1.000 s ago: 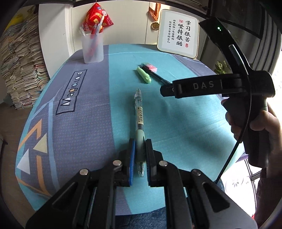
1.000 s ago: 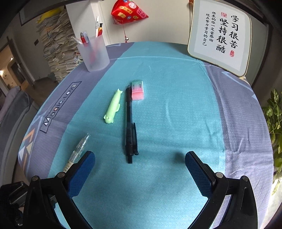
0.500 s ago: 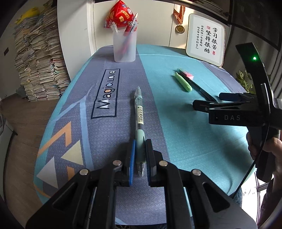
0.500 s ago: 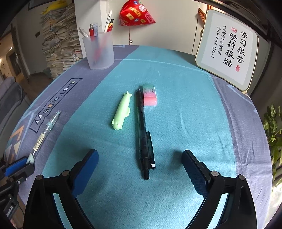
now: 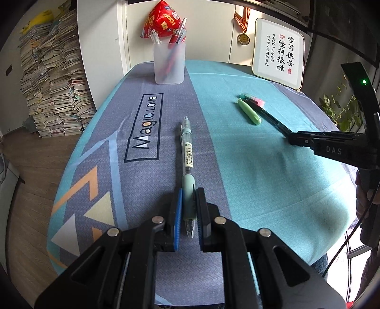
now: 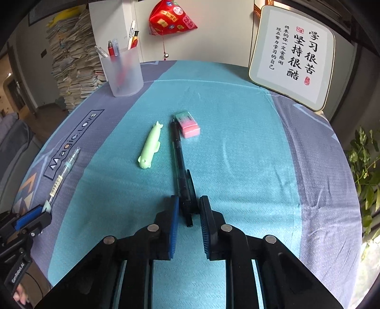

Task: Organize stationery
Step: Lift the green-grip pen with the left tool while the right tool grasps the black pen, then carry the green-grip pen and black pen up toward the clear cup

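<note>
My left gripper (image 5: pixel 189 198) is shut on the green grip of a clear gel pen (image 5: pixel 186 145), which points toward a frosted pen cup (image 5: pixel 169 63) holding several pens at the far edge. My right gripper (image 6: pixel 188 206) has closed in around the clip end of a black pen (image 6: pixel 179 156) lying on the table; its pads sit close on both sides, contact unclear. A green whale-shaped pen (image 6: pixel 150 148) and a pink eraser (image 6: pixel 188 124) lie beside the black pen. The clear pen (image 6: pixel 62 174) and cup (image 6: pixel 122 70) also show in the right wrist view.
A framed calligraphy board (image 6: pixel 293 58) leans at the back right. A red hanging ornament (image 6: pixel 171 17) is behind the cup. Stacks of books (image 5: pixel 51 88) stand on the floor left of the table. A plant (image 6: pixel 367 171) is at the right edge.
The right gripper's jaws have narrowed from wide open to close around the black pen's clip end. The left gripper has carried the clear pen further left, now aimed at the cup.
</note>
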A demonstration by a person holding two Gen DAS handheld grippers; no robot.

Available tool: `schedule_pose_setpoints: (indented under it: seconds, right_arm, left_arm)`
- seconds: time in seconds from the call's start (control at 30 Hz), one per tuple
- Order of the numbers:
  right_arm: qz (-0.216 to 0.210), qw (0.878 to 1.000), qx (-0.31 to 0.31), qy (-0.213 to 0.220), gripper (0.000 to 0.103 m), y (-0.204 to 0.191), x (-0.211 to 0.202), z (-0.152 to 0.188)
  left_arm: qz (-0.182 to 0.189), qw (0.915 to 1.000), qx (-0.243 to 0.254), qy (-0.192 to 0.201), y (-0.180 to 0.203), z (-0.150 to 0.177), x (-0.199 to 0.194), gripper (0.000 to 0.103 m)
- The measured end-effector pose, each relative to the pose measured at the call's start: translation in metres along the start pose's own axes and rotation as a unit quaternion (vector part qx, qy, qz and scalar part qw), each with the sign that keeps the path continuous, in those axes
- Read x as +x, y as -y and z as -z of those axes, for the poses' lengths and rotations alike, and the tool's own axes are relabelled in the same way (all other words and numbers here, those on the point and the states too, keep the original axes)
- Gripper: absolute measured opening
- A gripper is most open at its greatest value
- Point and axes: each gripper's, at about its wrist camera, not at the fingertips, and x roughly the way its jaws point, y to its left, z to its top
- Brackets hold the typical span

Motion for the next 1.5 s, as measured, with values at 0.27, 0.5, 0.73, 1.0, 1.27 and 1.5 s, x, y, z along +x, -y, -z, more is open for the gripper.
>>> schedule_pose_setpoints:
  seconds: [0.27, 0.5, 0.73, 1.0, 1.27, 1.5]
  right_arm:
    - [-0.014, 1.0, 0.02, -0.001, 0.018, 0.007, -0.021, 0.025]
    - [-0.005, 0.999, 0.043, 0.01, 0.018, 0.018, -0.048, 0.047]
    - [0.0, 0.997, 0.067, 0.038, 0.017, 0.026, -0.074, 0.056]
    - [0.006, 0.994, 0.055, 0.097, 0.016, 0.024, -0.125, 0.034]
    - [-0.018, 0.993, 0.039, 0.113, 0.016, 0.011, -0.135, 0.024]
    - [-0.025, 0.992, 0.039, 0.119, 0.016, 0.007, -0.137, 0.018]
  left_arm:
    - [0.002, 0.9998, -0.018, -0.005, -0.008, -0.002, -0.001, 0.009]
    - [0.001, 0.9996, -0.029, -0.005, -0.014, -0.006, -0.005, 0.009]
    - [0.002, 0.9994, -0.031, 0.017, -0.02, -0.021, -0.021, 0.009]
    - [0.002, 0.9975, -0.013, 0.07, -0.024, -0.05, -0.057, 0.009]
    - [0.024, 0.9966, 0.031, 0.073, -0.035, -0.095, -0.077, 0.009]
    - [0.026, 0.9955, 0.016, 0.09, -0.042, -0.092, -0.084, 0.009]
